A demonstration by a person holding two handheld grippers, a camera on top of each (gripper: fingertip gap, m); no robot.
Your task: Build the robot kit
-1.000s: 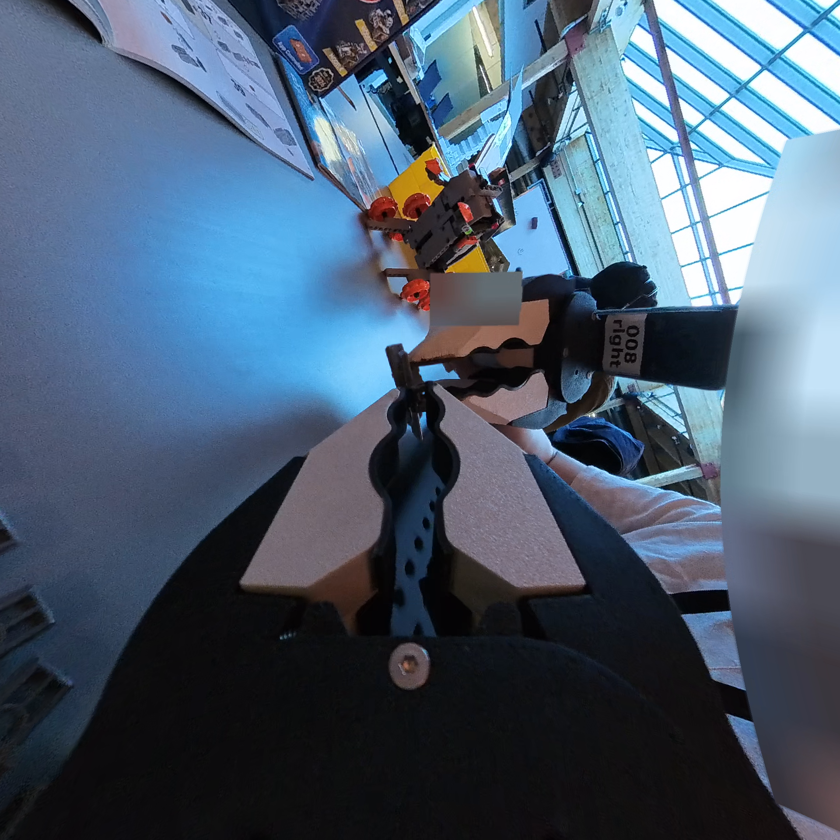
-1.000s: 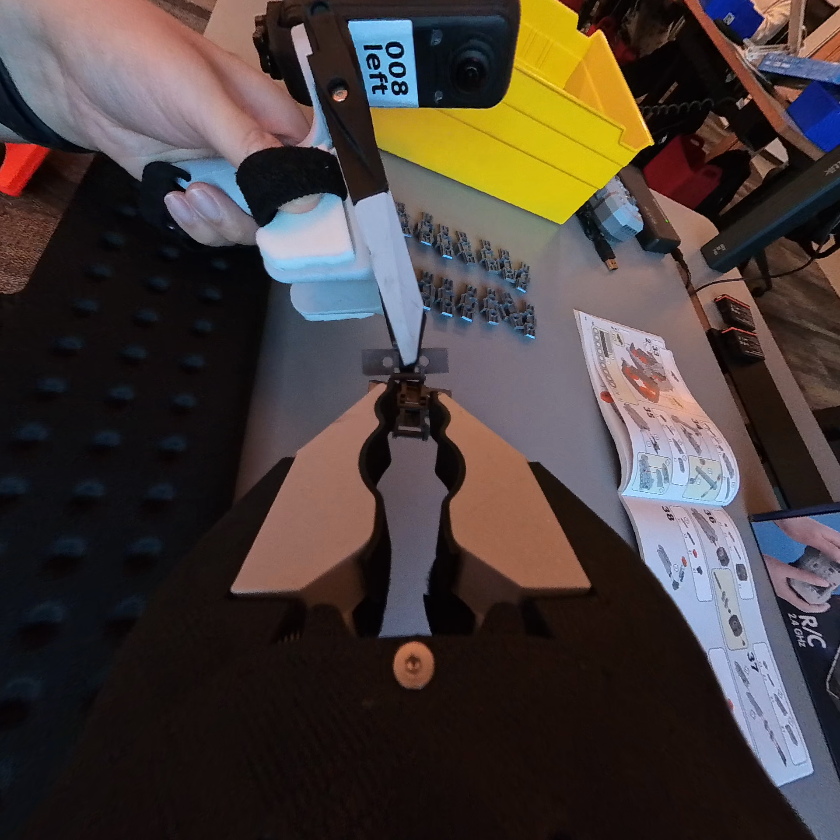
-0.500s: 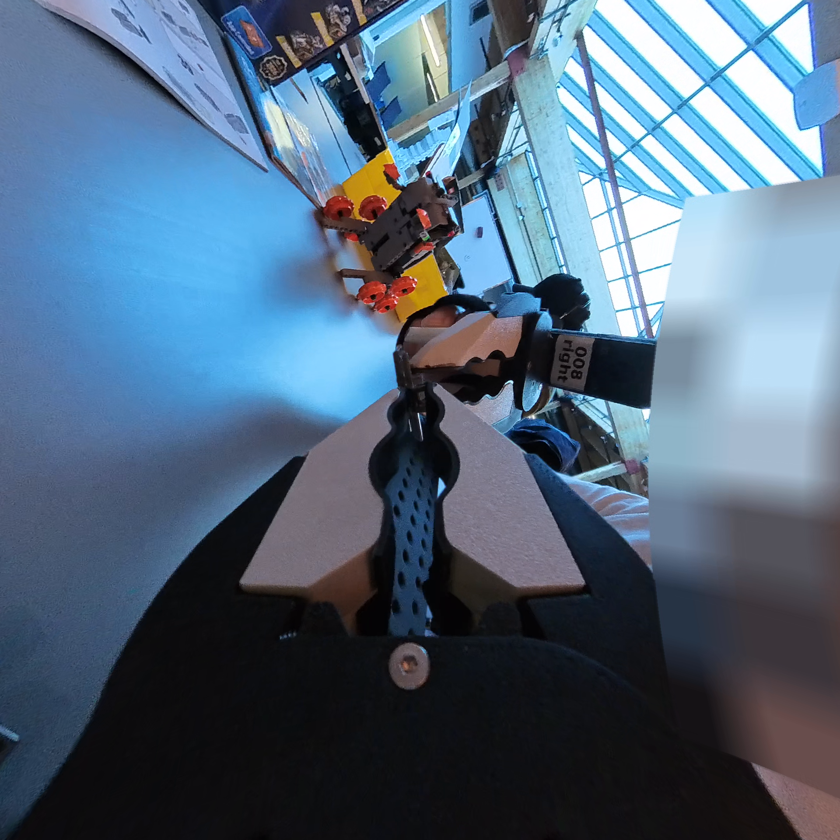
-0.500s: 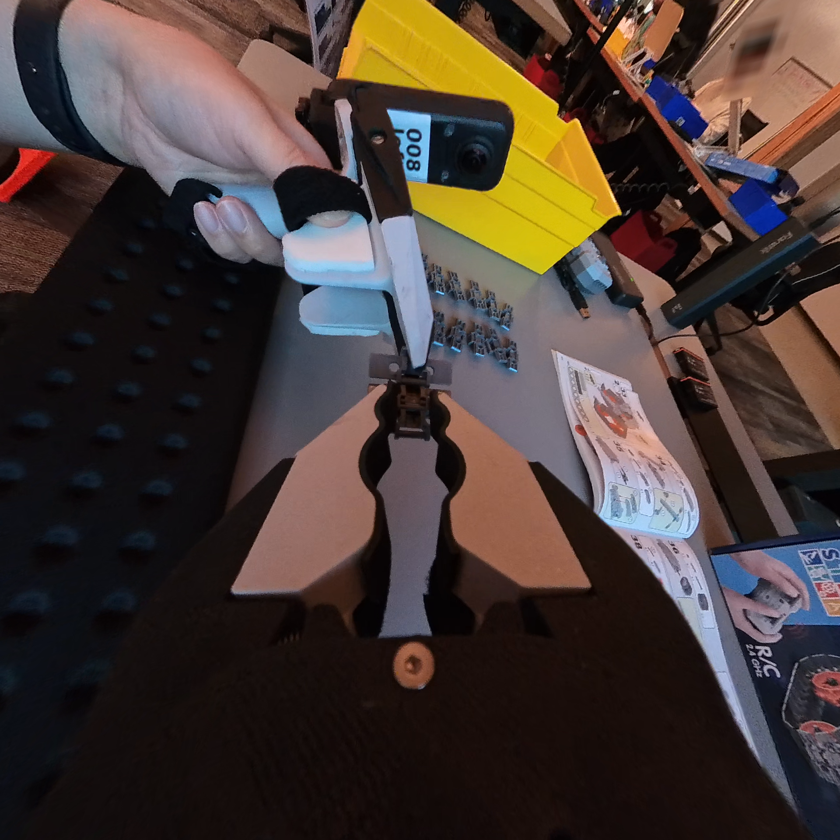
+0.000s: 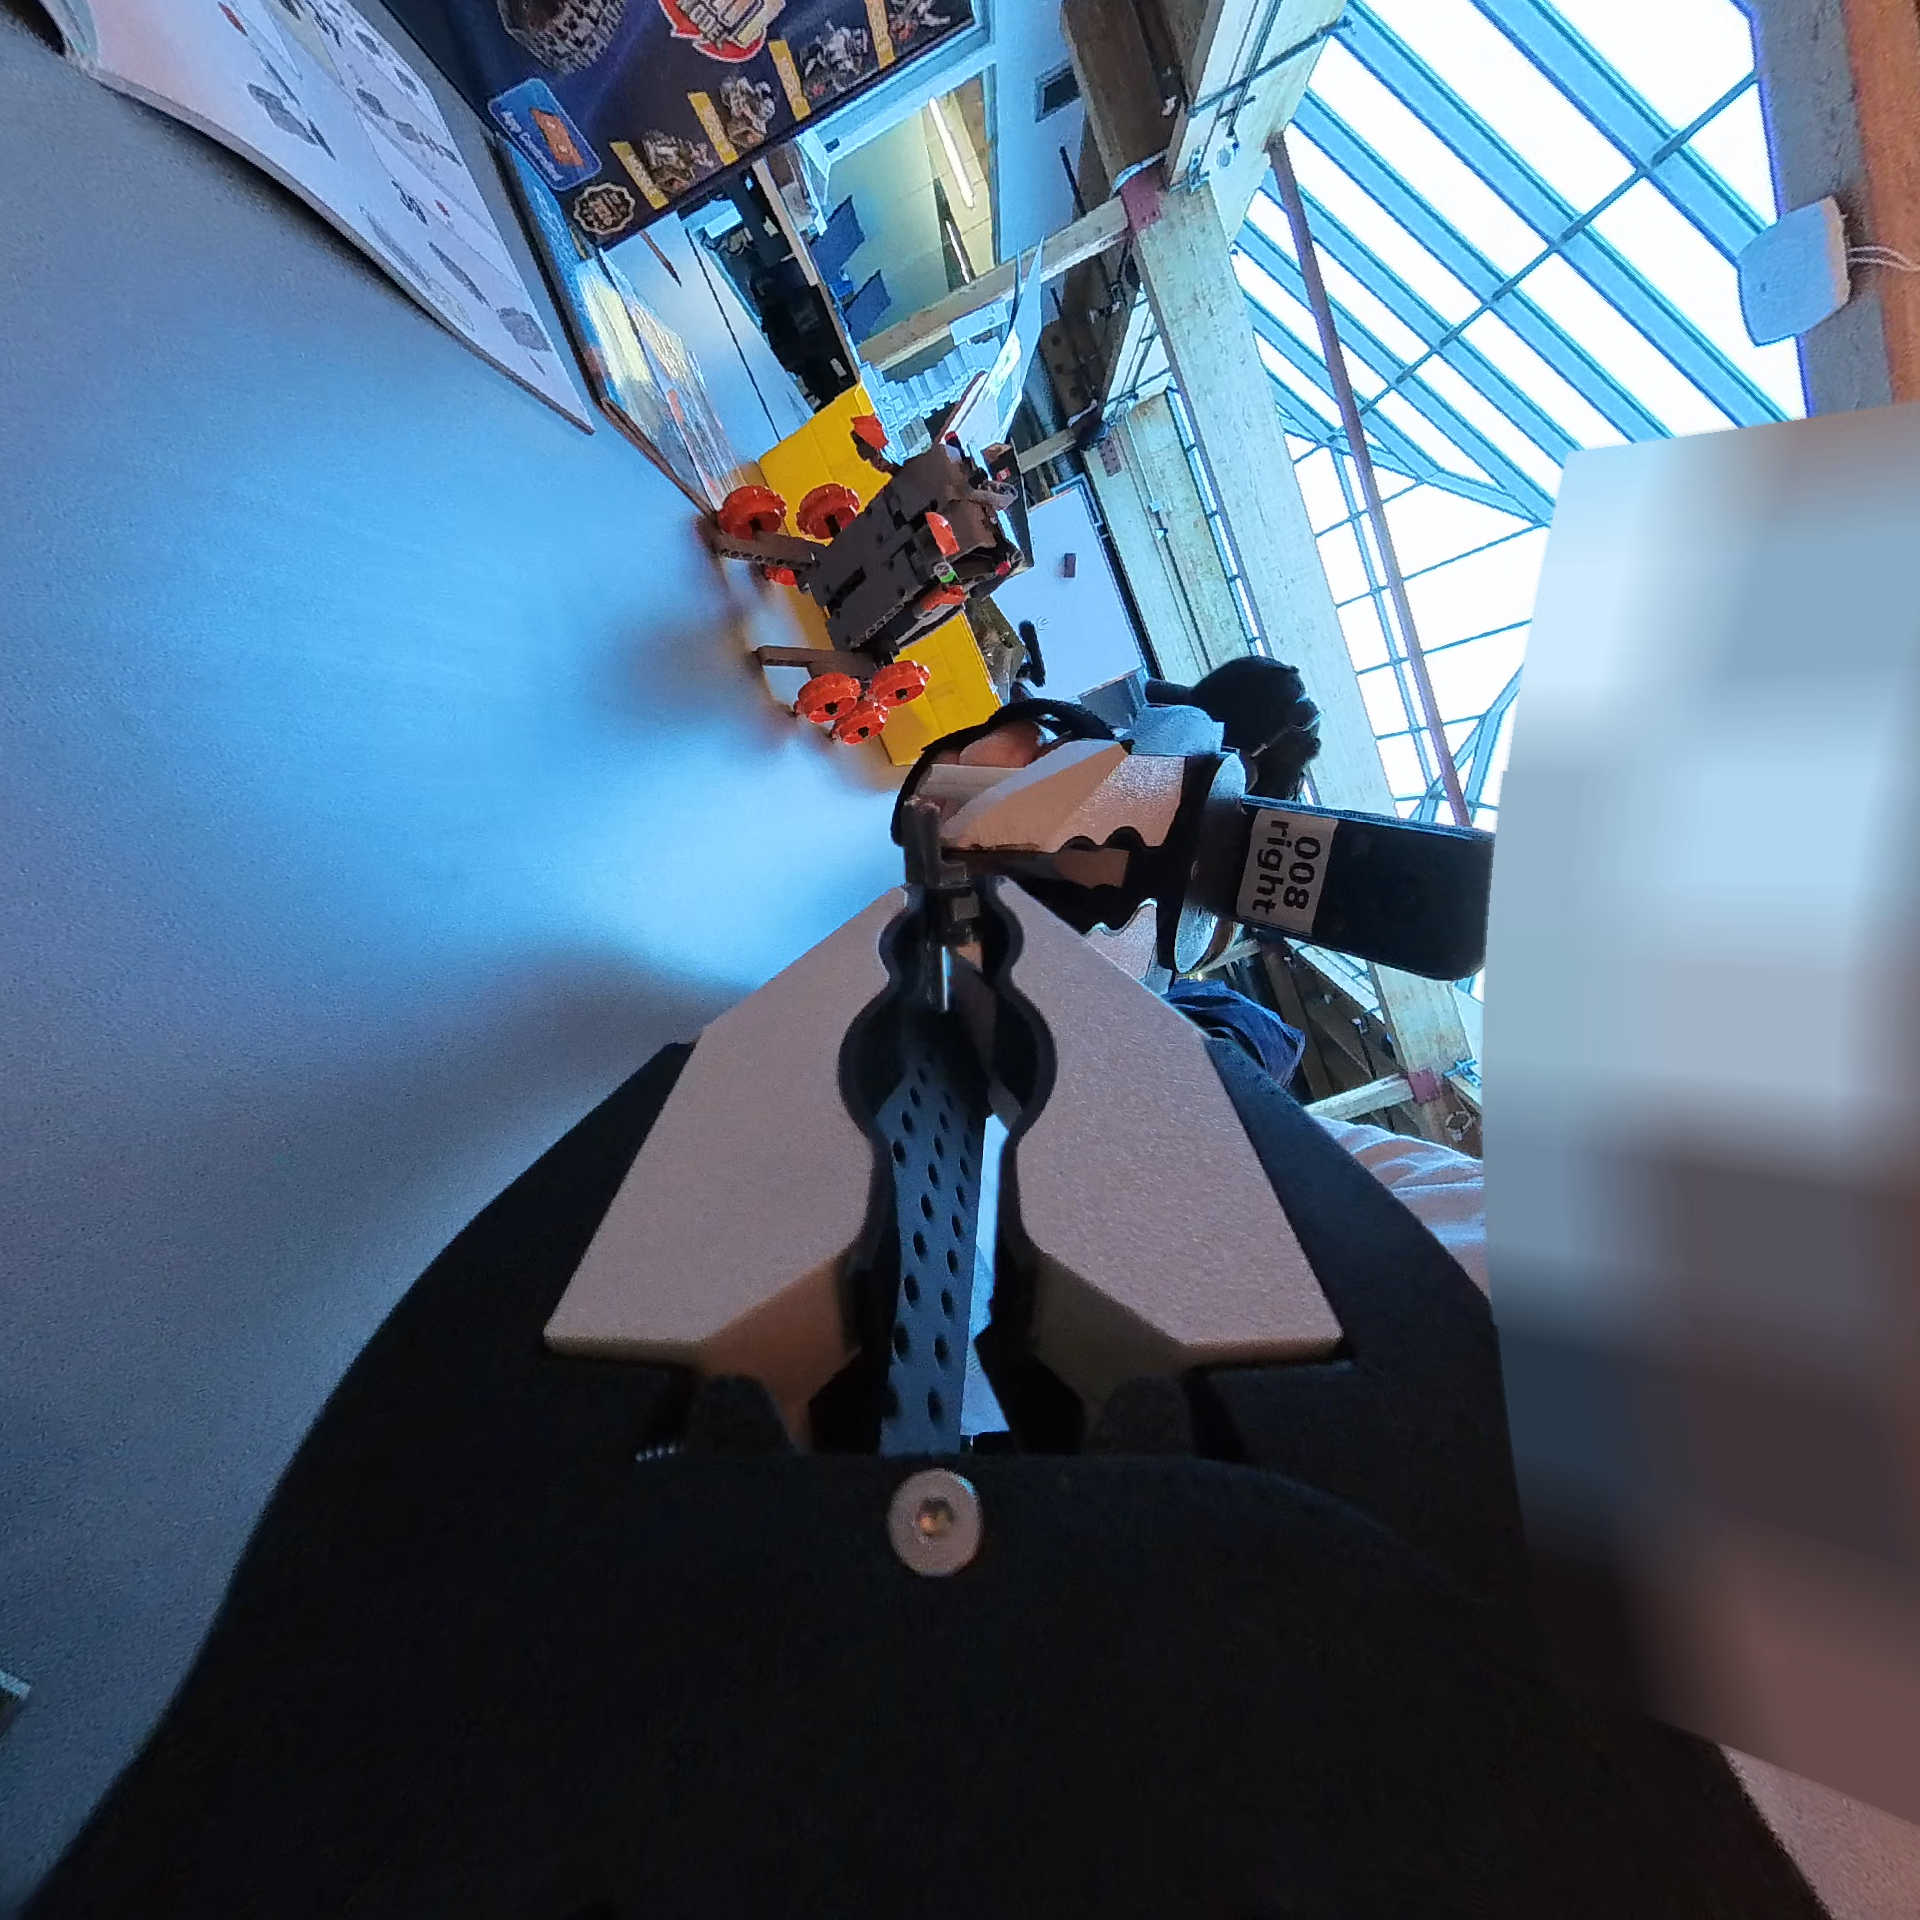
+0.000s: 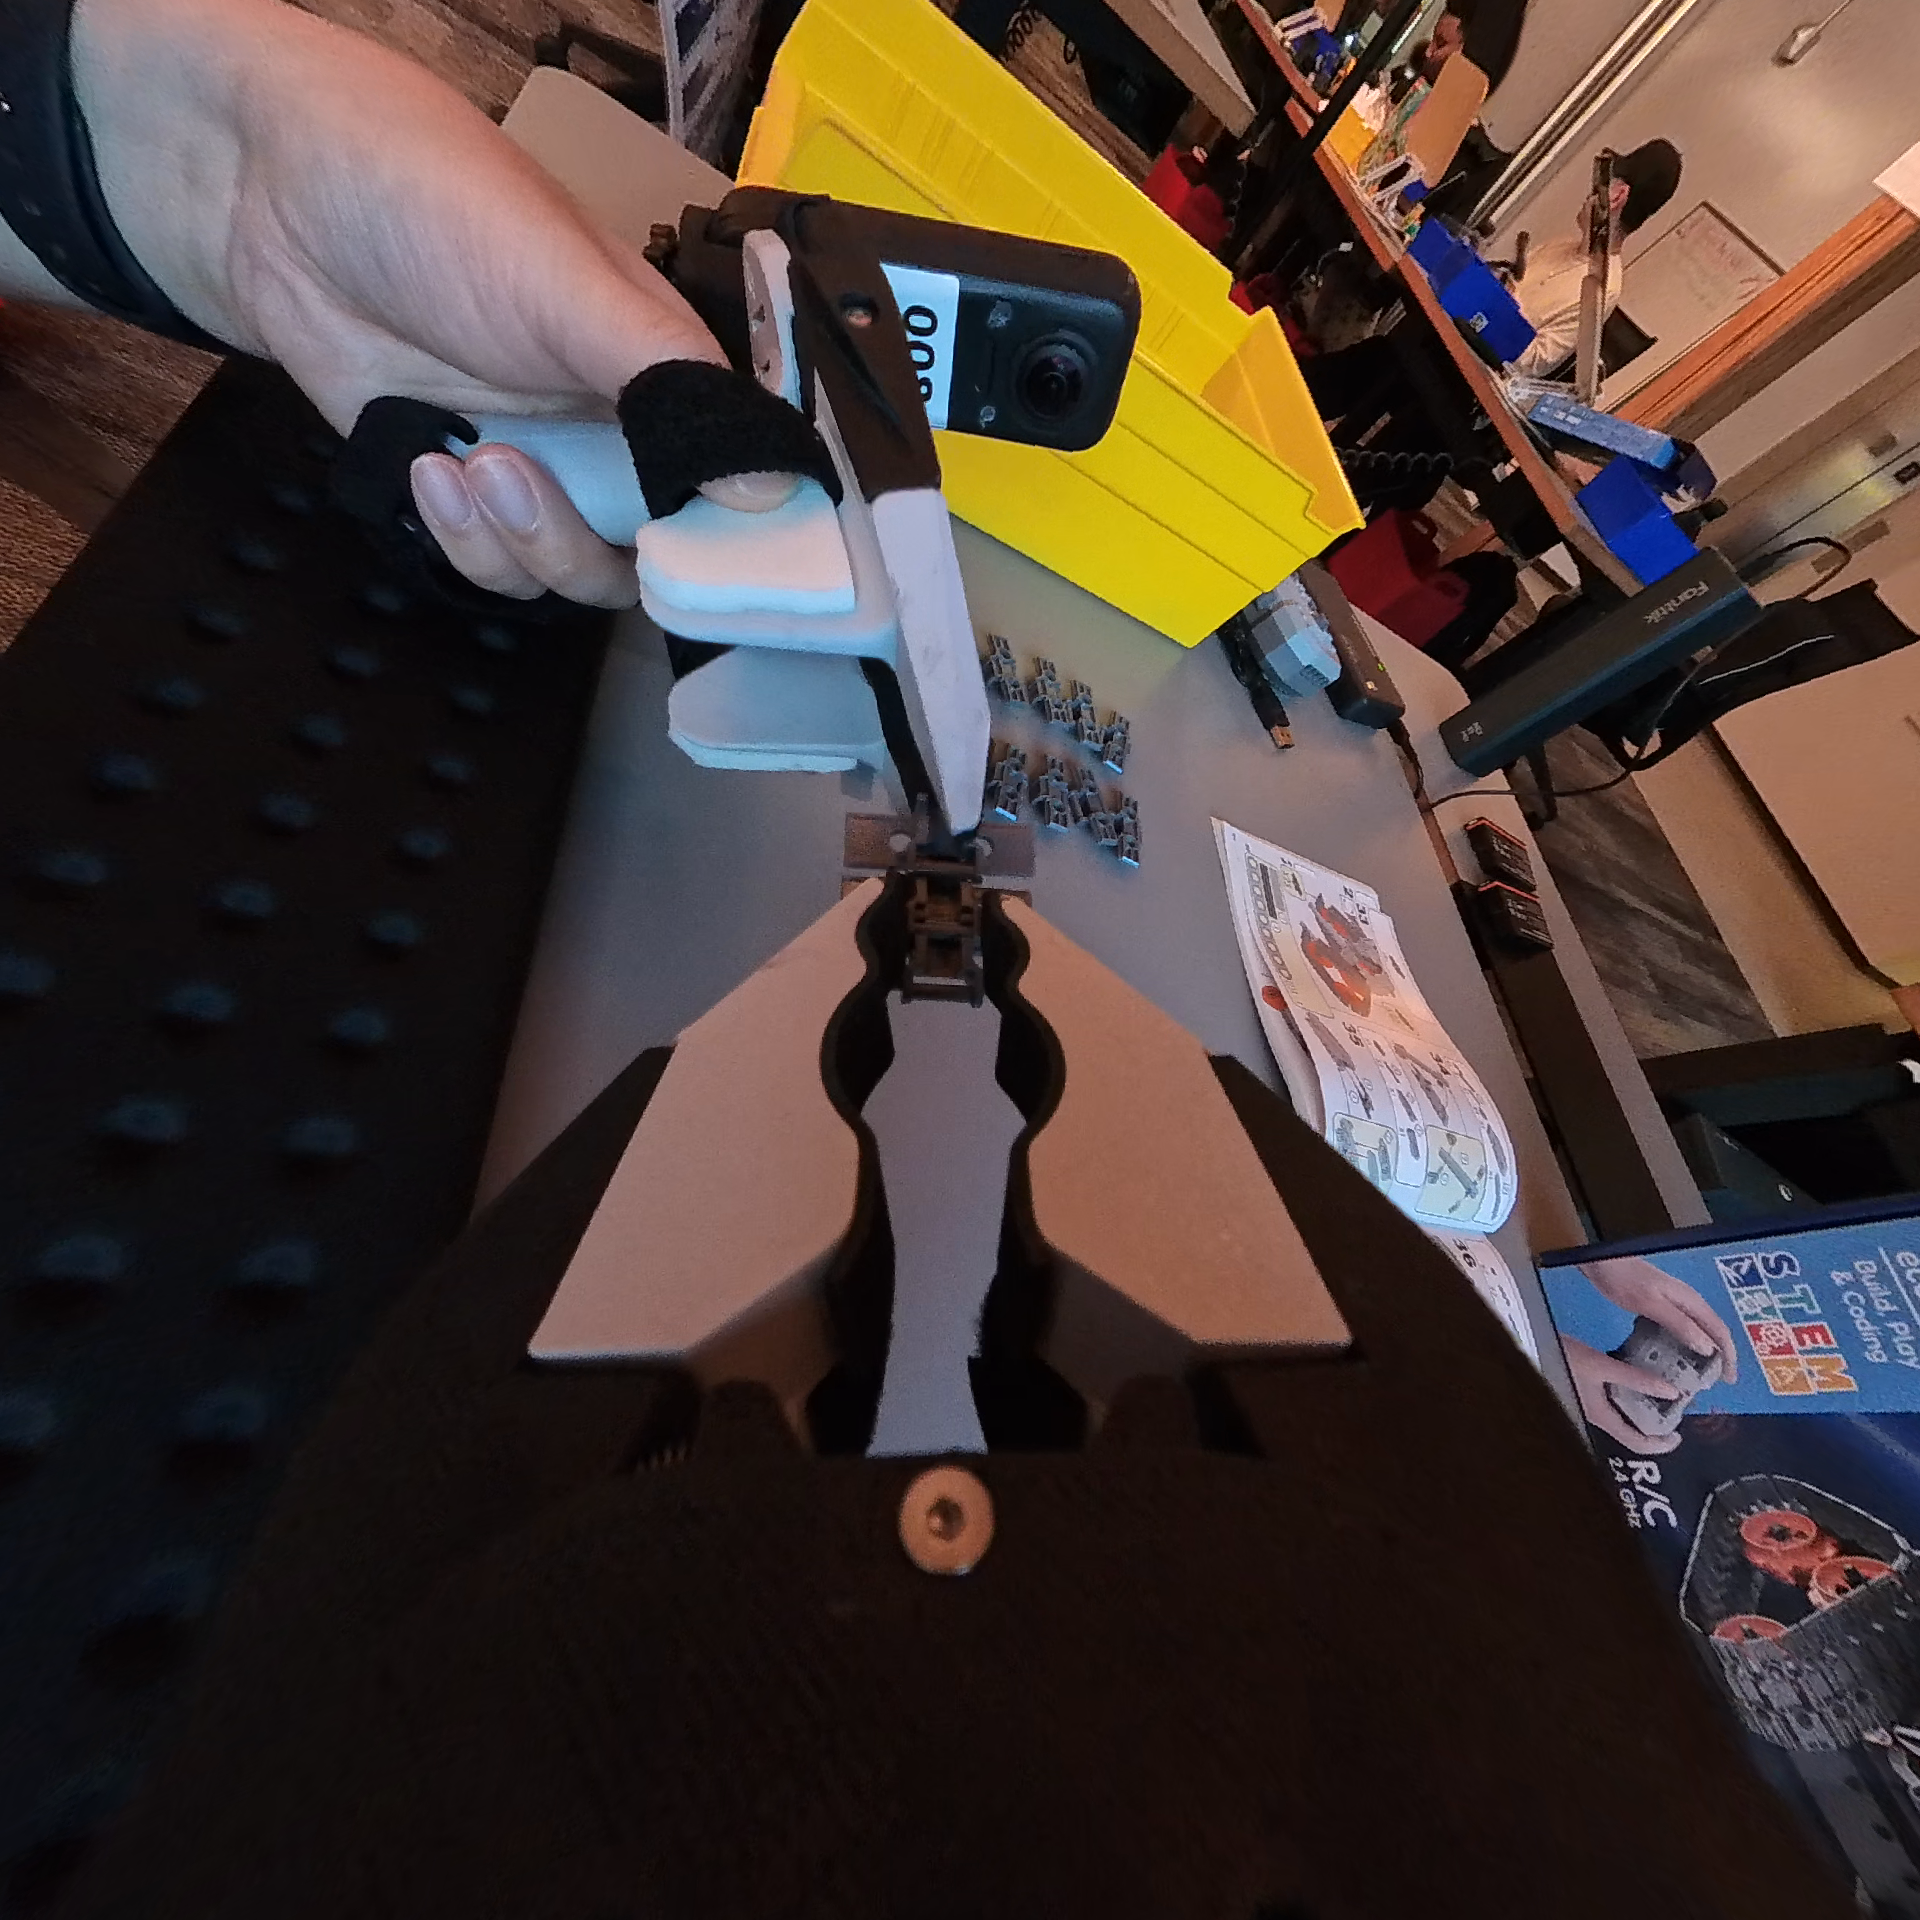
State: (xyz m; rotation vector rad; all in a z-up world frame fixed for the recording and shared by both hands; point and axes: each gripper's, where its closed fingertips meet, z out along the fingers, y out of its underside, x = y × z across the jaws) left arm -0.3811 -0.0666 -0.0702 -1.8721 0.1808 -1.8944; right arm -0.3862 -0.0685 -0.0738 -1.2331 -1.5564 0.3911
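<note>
Small grey building pieces sit pinched between the tips of the right gripper, held up in the air above the grey surface. The left gripper meets them from above, its tips squeezed on a thin dark part joined to the same bunch. A hand holds the left gripper's handle.

Bare surface lies below the grippers, out to its near edge, where a black bumpy mat begins. Two rows of little grey track pieces lie behind, with an open booklet to the side and a blue box cut off at the corner.

A yellow bin stands at the far end; its inside is hidden. A dark toy with orange wheels stands farther off. How the small pieces fit together is hard to make out.
</note>
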